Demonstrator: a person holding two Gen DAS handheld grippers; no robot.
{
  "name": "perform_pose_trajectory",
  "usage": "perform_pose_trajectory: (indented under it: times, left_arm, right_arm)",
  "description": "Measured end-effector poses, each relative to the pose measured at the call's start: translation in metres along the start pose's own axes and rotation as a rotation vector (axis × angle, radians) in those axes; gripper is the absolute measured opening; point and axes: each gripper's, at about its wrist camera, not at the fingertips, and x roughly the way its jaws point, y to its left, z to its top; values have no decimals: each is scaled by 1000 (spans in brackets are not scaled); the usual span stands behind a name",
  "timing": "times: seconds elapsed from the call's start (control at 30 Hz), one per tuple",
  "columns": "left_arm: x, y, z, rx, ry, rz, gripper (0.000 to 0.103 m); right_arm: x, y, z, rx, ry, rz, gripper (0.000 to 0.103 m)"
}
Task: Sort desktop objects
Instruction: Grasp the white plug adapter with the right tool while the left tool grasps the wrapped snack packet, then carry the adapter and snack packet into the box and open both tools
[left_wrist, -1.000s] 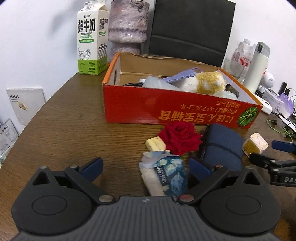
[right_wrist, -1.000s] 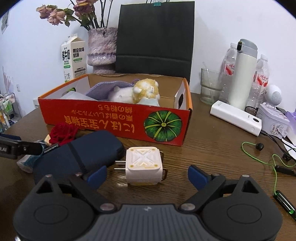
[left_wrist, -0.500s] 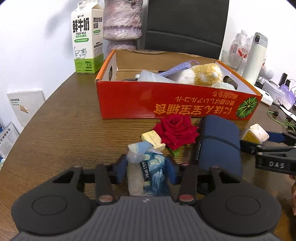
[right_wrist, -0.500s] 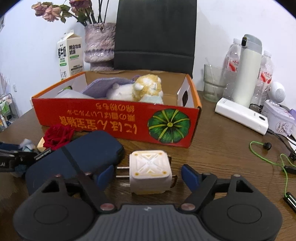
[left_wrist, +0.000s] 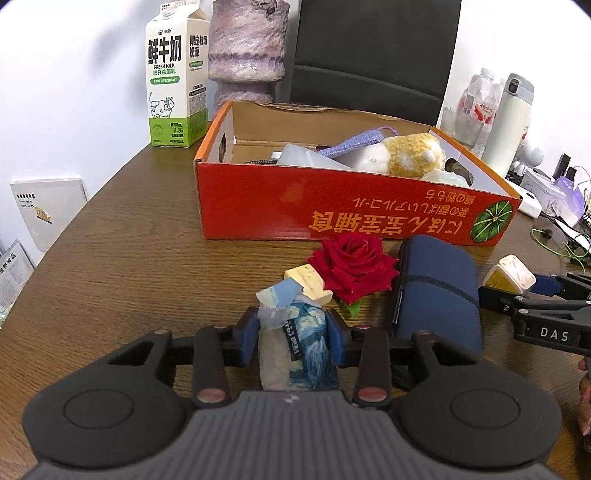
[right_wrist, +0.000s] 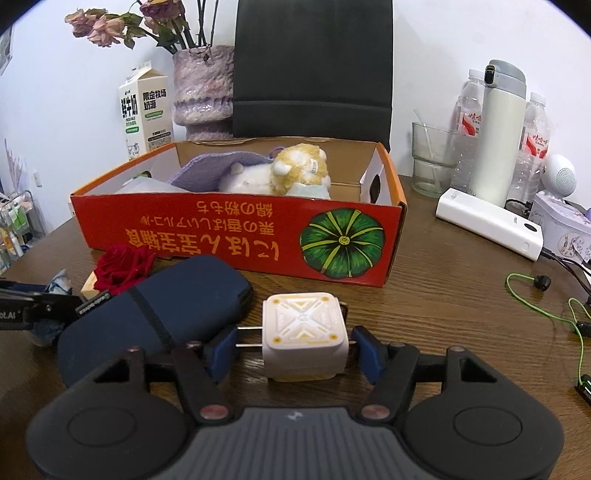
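My left gripper (left_wrist: 293, 341) is shut on a blue starry-print tissue pack (left_wrist: 295, 343) on the brown table. Just beyond lie a cream eraser block (left_wrist: 308, 282), a red rose (left_wrist: 352, 267) and a navy pouch (left_wrist: 436, 291). My right gripper (right_wrist: 295, 347) is shut on a white charger plug (right_wrist: 304, 336), its prongs against the left pad; the plug also shows in the left wrist view (left_wrist: 511, 275). The red cardboard box (right_wrist: 236, 232) stands behind, holding a plush toy (right_wrist: 295, 173), a purple cloth (right_wrist: 218, 170) and other items.
A milk carton (left_wrist: 177, 74), a vase (left_wrist: 245, 48) and a black bag (right_wrist: 312, 70) stand behind the box. Right of it are a glass (right_wrist: 434, 162), a white flask (right_wrist: 498, 133), water bottles, a white power bank (right_wrist: 487, 223) and green earphones (right_wrist: 546, 306).
Both grippers went from open to shut: the left closed on the tissue pack, the right on the charger plug. Both moved slightly forward.
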Motion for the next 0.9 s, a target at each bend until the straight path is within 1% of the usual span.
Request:
perform_pose_trajectory:
  times: [0.13, 0.23, 0.33, 0.53, 0.63, 0.7, 0.77, 0.9]
  left_arm:
    - [-2, 0, 0, 1, -12, -5, 34]
    - [-8, 3, 0, -8, -50, -8, 29]
    - [-16, 6, 1, -23, -92, -1, 28]
    - [-24, 12, 2, -68, -111, -7, 27]
    - [-34, 13, 2, -79, -133, -20, 27]
    - [-44, 12, 5, -83, -161, -34, 27]
    - [-54, 10, 7, -84, -191, -54, 28]
    - [-65, 3, 17, -76, -225, -96, 28]
  right_arm:
    - [-5, -2, 0, 22, -6, 12, 66]
    - [-11, -2, 1, 29, -25, 14, 65]
    - [-17, -2, 2, 32, -44, 11, 65]
    - [-29, 1, 3, 29, -75, 21, 65]
    - [-39, 3, 5, 28, -102, 25, 65]
    - [-48, 4, 7, 29, -128, 35, 65]
    - [-58, 6, 11, 24, -157, 49, 65]
    - [-73, 11, 25, 14, -212, 80, 65]
